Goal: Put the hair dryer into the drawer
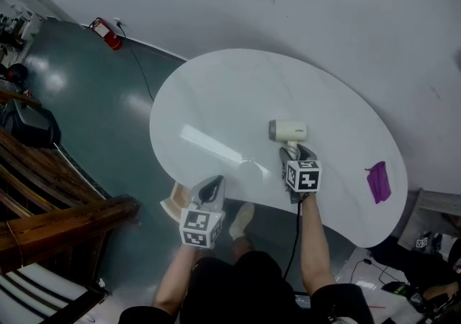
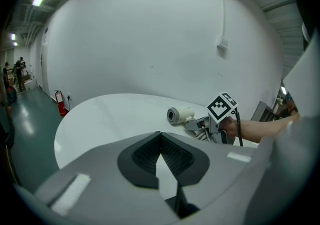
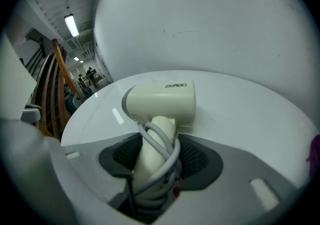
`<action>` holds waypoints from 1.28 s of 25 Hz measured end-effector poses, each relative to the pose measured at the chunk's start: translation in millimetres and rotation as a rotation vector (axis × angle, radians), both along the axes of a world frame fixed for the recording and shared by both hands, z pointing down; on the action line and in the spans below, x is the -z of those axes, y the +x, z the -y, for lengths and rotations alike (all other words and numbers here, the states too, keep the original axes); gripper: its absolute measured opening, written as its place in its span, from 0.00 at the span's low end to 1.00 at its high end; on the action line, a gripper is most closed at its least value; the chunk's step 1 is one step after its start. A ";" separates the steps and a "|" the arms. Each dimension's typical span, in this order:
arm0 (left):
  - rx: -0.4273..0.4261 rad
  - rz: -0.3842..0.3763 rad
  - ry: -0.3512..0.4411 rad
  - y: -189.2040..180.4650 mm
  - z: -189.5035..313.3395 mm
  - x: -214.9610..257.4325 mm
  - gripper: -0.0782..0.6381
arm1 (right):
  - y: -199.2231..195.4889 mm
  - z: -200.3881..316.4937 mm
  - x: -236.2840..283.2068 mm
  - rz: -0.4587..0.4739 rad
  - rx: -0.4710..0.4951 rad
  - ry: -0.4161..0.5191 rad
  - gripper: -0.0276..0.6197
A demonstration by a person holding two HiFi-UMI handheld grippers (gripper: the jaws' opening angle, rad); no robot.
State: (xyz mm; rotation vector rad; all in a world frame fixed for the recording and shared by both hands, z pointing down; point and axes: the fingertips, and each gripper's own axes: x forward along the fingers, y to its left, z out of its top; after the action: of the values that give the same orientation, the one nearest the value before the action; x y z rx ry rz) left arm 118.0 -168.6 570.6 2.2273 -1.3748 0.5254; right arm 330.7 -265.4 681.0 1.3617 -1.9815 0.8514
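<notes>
A cream hair dryer [image 1: 288,130] lies on the white oval table [image 1: 216,92], its grey cord wound round the handle [image 3: 150,161]. My right gripper [image 1: 293,152] reaches over the table's front edge, and the handle lies between its jaws. They stand wide, and small dark gaps show beside the handle, so the gripper is open. My left gripper [image 1: 214,184] hovers at the front edge, left of the dryer. Its pads [image 2: 150,151] meet at the tips with nothing between them. The left gripper view shows the dryer [image 2: 180,114] and the right gripper [image 2: 200,125] ahead to the right.
A pale wooden box [image 1: 173,204], seemingly an open drawer, juts out under the table's front edge beside my left gripper. A purple object [image 1: 378,181] lies at the table's right end. Wooden benches [image 1: 50,186] stand at the left, a red fire extinguisher [image 1: 108,34] by the wall.
</notes>
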 end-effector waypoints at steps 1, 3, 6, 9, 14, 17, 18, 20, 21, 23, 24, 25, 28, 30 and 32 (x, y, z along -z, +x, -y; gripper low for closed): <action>0.005 -0.001 0.004 -0.8 -1.3 1.9 0.12 | -1.1 -1.4 1.6 -0.001 0.009 0.005 0.40; 0.014 -0.003 0.013 -2.2 -4.3 5.8 0.12 | -3.5 -4.2 6.6 0.005 0.023 0.014 0.39; 0.026 -0.004 0.029 -6.4 -9.7 13.6 0.12 | -9.1 -8.9 21.8 0.021 0.035 0.038 0.39; 0.039 -0.004 0.050 -11.6 -15.6 24.1 0.12 | -13.3 -14.1 42.7 0.028 0.048 0.069 0.39; 0.061 -0.008 0.094 -21.9 -26.4 47.7 0.12 | -19.9 -29.2 78.8 0.046 0.062 0.114 0.39; 0.082 -0.009 0.121 -33.3 -36.1 62.7 0.12 | -30.3 -42.6 99.3 0.050 0.087 0.137 0.39; 0.090 -0.007 0.128 -38.4 -40.4 67.1 0.12 | -35.6 -47.9 105.5 0.053 0.096 0.142 0.39; 0.107 -0.003 0.137 -49.4 -50.0 73.9 0.12 | -47.7 -59.3 116.4 0.060 0.118 0.152 0.39; 0.116 0.000 0.141 -55.0 -54.9 76.8 0.12 | -54.3 -64.7 121.5 0.064 0.130 0.158 0.39; 0.135 0.004 0.148 -67.4 -64.6 82.0 0.12 | -68.8 -75.2 130.5 0.076 0.157 0.166 0.39; 0.145 0.006 0.152 -74.2 -69.3 84.5 0.12 | -77.0 -80.3 134.4 0.082 0.171 0.168 0.39; 0.155 0.008 0.156 -81.2 -73.9 86.8 0.12 | -85.5 -85.6 137.8 0.087 0.186 0.169 0.39; 0.188 0.006 0.168 -101.4 -87.2 93.4 0.12 | -111.7 -102.2 146.5 0.095 0.233 0.177 0.39; 0.207 0.006 0.177 -113.0 -94.7 98.0 0.12 | -129.6 -111.2 151.0 0.107 0.266 0.177 0.39; 0.221 0.008 0.183 -122.8 -103.1 101.5 0.12 | -146.0 -120.7 153.7 0.120 0.295 0.169 0.39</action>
State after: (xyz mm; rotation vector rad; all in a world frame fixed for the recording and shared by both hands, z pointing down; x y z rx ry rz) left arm -4.8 -65.5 469.0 2.1752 -1.7071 0.3433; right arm 184.7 -144.8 527.3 1.0889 -2.3198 0.6533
